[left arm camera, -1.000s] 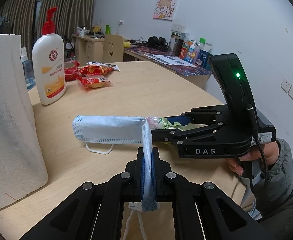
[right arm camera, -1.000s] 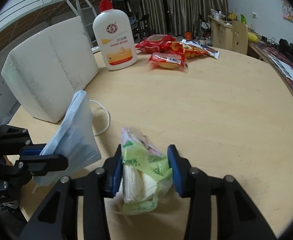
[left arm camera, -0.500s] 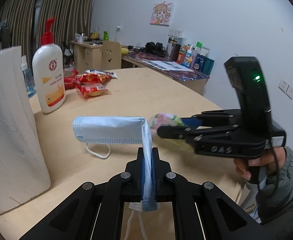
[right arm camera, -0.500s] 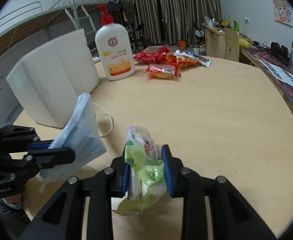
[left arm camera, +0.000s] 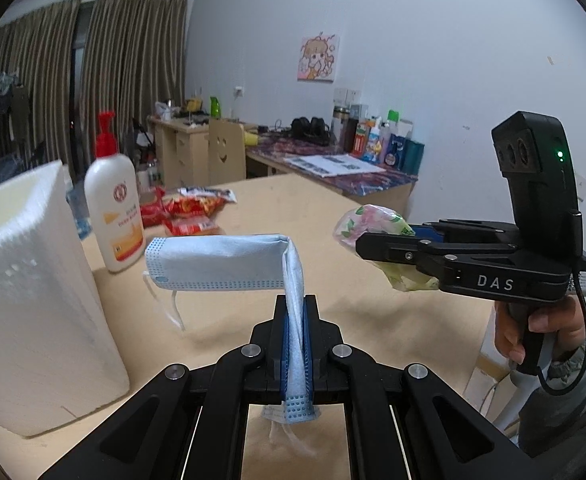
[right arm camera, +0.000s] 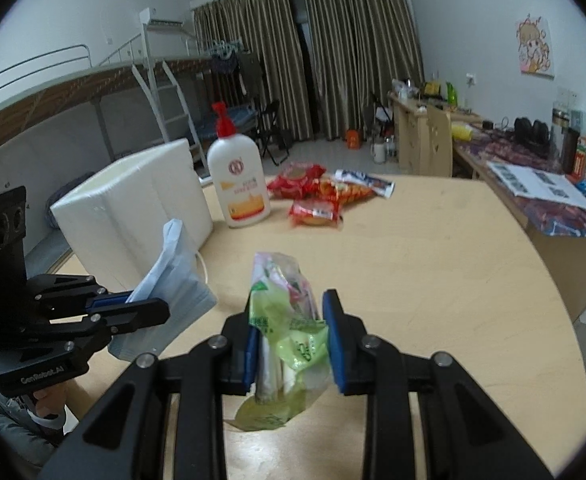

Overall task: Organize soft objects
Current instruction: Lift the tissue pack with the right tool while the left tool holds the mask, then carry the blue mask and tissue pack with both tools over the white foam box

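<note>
My left gripper (left arm camera: 295, 312) is shut on a light blue face mask (left arm camera: 221, 260), which folds over to the left and hangs above the table with its ear loop dangling. In the right wrist view that mask (right arm camera: 173, 280) sticks up from the left gripper (right arm camera: 145, 312) at the left. Both blue pads of my right gripper (right arm camera: 291, 320) are shut on a green, flower-printed tissue pack (right arm camera: 285, 292), lifted off the table. From the left wrist view the pack (left arm camera: 367, 218) pokes out past the right gripper (left arm camera: 369, 240), held in a hand (left arm camera: 533, 320).
On the round wooden table (right arm camera: 433, 264) a white paper towel block (right arm camera: 133, 216) stands at the left. A lotion pump bottle (right arm camera: 239, 184) stands beside it, and several red snack packets (right arm camera: 317, 196) lie behind. A cluttered desk lines the far right wall.
Both grippers have risen off the table with their loads. The right gripper's jaws squeezed tighter on the tissue pack. The mask's ear loop has lifted clear of the tabletop.
</note>
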A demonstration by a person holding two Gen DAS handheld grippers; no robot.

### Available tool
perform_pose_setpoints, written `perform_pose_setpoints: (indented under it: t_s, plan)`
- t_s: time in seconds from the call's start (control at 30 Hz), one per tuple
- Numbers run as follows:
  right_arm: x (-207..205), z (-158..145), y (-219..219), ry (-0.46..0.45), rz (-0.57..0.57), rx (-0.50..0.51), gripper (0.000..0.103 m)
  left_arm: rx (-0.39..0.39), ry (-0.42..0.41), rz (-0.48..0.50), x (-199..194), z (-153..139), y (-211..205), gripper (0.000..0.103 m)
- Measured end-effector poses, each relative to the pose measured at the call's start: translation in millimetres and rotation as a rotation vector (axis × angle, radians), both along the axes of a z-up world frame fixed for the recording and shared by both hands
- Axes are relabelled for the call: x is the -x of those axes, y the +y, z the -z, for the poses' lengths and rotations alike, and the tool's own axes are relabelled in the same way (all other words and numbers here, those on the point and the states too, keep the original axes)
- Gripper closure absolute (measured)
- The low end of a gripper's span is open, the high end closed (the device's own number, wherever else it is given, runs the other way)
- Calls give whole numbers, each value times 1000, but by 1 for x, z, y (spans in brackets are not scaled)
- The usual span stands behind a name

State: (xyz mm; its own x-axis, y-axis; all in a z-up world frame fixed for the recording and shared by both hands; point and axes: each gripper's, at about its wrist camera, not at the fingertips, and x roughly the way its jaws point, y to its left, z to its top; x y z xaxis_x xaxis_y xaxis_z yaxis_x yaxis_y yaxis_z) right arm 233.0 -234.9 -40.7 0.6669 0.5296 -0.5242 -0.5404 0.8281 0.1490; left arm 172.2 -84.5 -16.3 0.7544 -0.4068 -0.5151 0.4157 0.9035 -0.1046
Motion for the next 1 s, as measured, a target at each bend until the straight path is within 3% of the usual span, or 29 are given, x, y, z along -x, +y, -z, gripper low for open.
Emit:
perform_pose_setpoints:
  t_s: [0.67, 1.0]
  plan:
    - [50, -50, -3, -189, -50, -106, 69, -35, -154, -134, 50, -55, 11, 97]
    - [61, -66, 18, -245, -138, -150, 69, -72, -211, -267, 79, -76, 39, 97]
